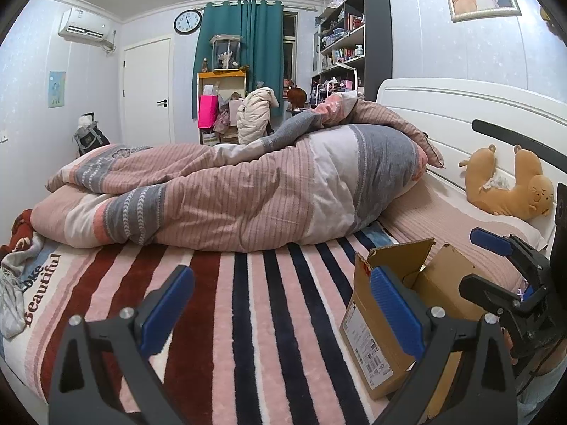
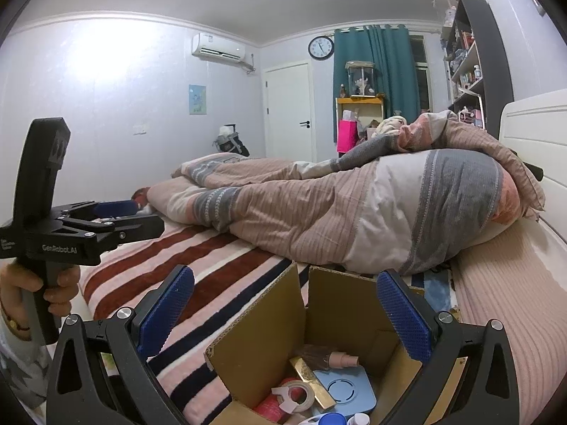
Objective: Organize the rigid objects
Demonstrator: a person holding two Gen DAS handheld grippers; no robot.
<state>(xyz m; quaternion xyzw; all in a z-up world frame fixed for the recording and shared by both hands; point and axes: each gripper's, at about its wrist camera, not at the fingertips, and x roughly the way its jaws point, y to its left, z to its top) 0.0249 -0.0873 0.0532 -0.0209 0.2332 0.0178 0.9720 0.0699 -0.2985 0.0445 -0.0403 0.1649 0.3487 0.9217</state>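
Observation:
An open cardboard box (image 2: 262,336) stands on the striped blanket (image 1: 248,318) near the bed's front edge. Inside lie a roll of tape (image 2: 297,393), a flat blue device (image 2: 349,386), a gold bar (image 2: 312,379), a brush (image 2: 329,357) and bottle caps (image 2: 333,419). My right gripper (image 2: 287,315) hangs open above the box's mouth, holding nothing. My left gripper (image 1: 283,311) is open over bare blanket, with the box (image 1: 382,318) just to its right. In the right wrist view a hand (image 2: 53,283) holds the left gripper (image 2: 120,216) to the left of the box.
A crumpled pink and grey duvet (image 1: 230,194) fills the middle of the bed behind the box. A brown plush toy (image 1: 506,184) leans on the white headboard (image 1: 460,106) at the right. Some clothing (image 1: 14,283) lies at the blanket's left edge.

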